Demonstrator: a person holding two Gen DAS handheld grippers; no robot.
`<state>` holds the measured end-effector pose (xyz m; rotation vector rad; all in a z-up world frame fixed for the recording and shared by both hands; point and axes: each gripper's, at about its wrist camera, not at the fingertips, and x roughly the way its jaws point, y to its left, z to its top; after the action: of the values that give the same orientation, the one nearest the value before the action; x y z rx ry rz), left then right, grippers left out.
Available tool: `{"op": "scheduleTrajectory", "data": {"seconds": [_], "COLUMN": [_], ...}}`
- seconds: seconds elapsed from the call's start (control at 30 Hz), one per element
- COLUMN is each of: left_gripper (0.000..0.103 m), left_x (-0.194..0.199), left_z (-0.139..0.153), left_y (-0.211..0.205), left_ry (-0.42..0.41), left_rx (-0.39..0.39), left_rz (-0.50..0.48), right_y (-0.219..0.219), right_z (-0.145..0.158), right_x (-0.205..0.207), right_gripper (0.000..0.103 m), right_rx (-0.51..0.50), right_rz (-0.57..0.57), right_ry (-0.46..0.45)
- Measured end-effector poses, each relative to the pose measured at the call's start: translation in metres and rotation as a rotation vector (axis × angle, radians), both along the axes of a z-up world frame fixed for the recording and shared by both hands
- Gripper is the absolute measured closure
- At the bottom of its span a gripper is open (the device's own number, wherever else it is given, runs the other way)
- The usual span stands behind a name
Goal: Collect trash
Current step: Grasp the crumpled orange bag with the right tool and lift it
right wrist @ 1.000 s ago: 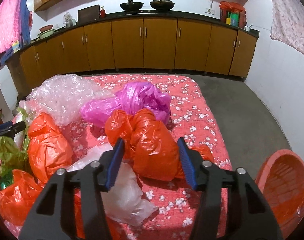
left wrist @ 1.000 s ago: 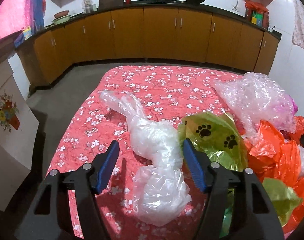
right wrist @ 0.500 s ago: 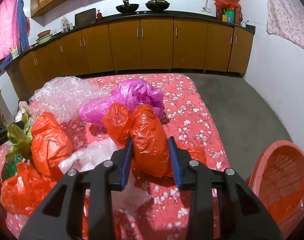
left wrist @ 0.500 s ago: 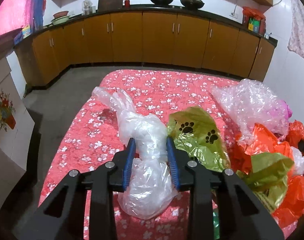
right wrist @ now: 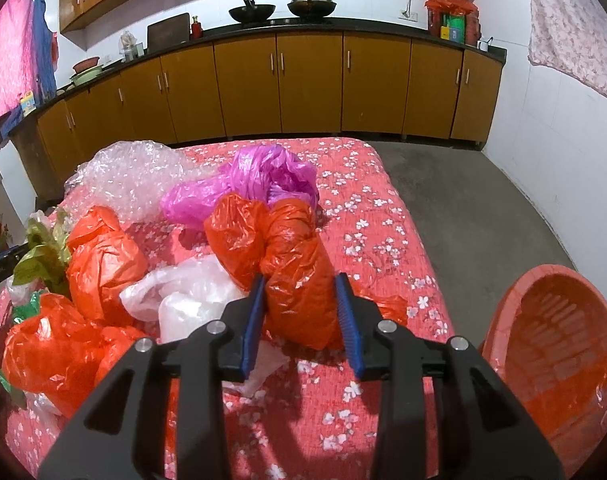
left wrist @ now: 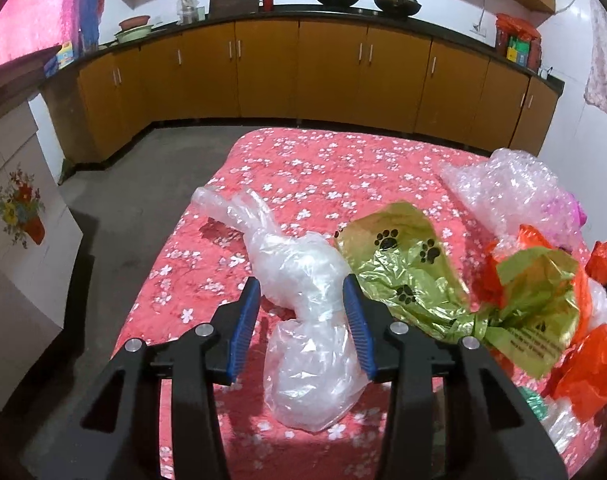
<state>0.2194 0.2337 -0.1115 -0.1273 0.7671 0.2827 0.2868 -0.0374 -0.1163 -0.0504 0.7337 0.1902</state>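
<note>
- Two grippers, one in each of my hands, each closed partway around a plastic bag on a bed with a red floral bedspread (left wrist: 323, 168), in a kitchen-like room with orange-brown cabinets (left wrist: 331, 72) along the far wall.
- Left gripper (left wrist: 301, 308): its blue-padded jaws stand a little apart with the twisted waist of a clear plastic bag (left wrist: 303, 280) between them. The film bulges past both pads, so I judge the hold is loose or not yet finished.
- Right gripper (right wrist: 301, 308): its jaws press on either side of a red-orange plastic bag (right wrist: 295, 264), which fills the gap between them and touches both pads.
- Trash left on the bed: a green paw-print bag (left wrist: 407, 276) just beside the clear one, bubble wrap (left wrist: 507, 188), a magenta bag (right wrist: 263, 176), more red-orange bags (right wrist: 99, 252) and a white bag (right wrist: 191, 292).
- A red plastic basket (right wrist: 551, 344) sits on the floor off the bed's right side, likely the place for the trash.
- Risk: thin slippery film may slide out of my left jaws when I lift, since they grip only air-filled folds.
- Risk: the red-orange bag touches the white one and the magenta one; lifting could drag them along or off the bed.
- Risk: the clear bag's long tail lies against the green one and may snag.
- Risk: a puffy bag could spring out of the basket after release.
</note>
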Motion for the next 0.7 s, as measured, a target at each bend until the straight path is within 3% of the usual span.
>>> {"op": "scheduleTrajectory", "data": {"seconds": [0.07, 0.17, 0.3, 0.7], "left_gripper": [0.059, 0.074, 0.083, 0.087], "left_x": [0.002, 0.007, 0.005, -0.017], "left_z": [-0.002, -0.003, 0.003, 0.037], "left_y": [0.0, -0.004, -0.009, -0.021], "left_ry": [0.005, 0.008, -0.02, -0.119], "left_rx": [0.002, 0.008, 0.023, 0.049], "left_rz": [-0.001, -0.01, -0.029, -0.094], "right_y": [0.001, 0.002, 0.0, -0.017], "right_z": [-0.001, -0.001, 0.002, 0.019], "right_x": [0.002, 0.005, 0.002, -0.019], "right_gripper": [0.067, 0.069, 0.071, 0.072], "right_rx": [-0.002, -0.001, 0.009, 0.038], "right_rz": [-0.004, -0.007, -0.009, -0.035], "right_ry": [0.004, 0.005, -0.007, -0.049]}}
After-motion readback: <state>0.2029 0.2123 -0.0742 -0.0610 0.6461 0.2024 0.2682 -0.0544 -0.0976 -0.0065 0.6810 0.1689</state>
